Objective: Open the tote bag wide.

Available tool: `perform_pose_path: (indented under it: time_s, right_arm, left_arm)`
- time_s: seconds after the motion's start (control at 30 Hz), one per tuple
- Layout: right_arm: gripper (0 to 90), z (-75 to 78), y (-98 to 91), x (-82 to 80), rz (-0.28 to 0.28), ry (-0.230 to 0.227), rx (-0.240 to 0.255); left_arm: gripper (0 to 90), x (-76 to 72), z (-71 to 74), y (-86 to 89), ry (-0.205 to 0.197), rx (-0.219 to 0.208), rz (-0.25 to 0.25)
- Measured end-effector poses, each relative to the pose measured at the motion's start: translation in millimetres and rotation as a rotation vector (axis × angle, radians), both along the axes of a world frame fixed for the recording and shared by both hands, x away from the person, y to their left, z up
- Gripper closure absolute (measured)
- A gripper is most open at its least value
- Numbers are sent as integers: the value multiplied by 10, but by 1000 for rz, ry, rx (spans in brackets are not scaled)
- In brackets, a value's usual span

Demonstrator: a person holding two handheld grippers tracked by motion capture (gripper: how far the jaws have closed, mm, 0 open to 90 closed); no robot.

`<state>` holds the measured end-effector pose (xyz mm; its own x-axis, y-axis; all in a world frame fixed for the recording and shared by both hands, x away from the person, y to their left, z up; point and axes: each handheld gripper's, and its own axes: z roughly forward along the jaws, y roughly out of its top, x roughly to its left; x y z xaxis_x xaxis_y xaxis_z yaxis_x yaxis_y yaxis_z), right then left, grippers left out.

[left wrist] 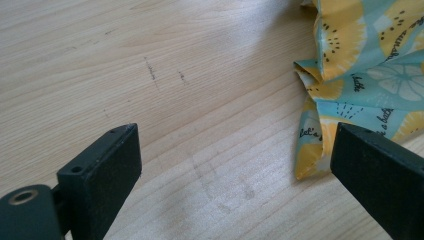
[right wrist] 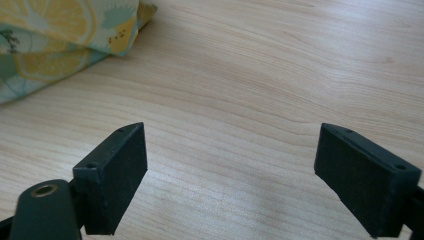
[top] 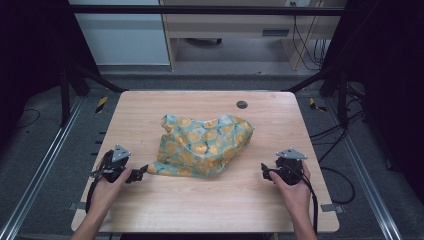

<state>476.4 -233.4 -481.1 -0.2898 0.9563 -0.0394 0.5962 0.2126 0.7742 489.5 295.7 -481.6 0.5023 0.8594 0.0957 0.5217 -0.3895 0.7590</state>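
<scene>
Both grippers, left [top: 136, 175] and right [top: 266, 171], had jaws wide and empty above the bench [top: 210, 200]. Crumpled cloth [top: 205, 145] lay between them, its corner by the left jaws; closing early might pinch multiple layers.

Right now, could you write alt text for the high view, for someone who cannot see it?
A crumpled teal cloth with a yellow citrus print lies mid-way on a light wooden table. A person's hands hold two open black claws: the left claw at the cloth's corner, the right claw apart from it.
</scene>
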Motion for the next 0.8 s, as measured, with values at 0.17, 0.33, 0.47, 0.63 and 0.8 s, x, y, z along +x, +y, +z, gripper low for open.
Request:
perform_pose_path:
  time_s: [0.17, 0.33, 0.47, 0.63, 0.8]
  right_arm:
    - [111, 96, -32, 6, -10, -10, 25]
    - [149, 305, -55, 34, 12, -20, 53]
    - [184, 468, -7, 81, 64, -15, 56]
    - [215, 727, 100, 213, 125, -14, 53]
    - [240, 958, 278, 409, 176, 5, 73]
  left_arm:
    - [59, -29, -1, -22, -4, 0, -2]
    - [59, -49, 2, -56, -1, 9, -14]
    - [59, -58, 4, -54, 0, 14, -11]
    - [59, -64, 5, -55, 0, 17, -8]
    - [61, -67, 4, -58, 1, 17, -11]
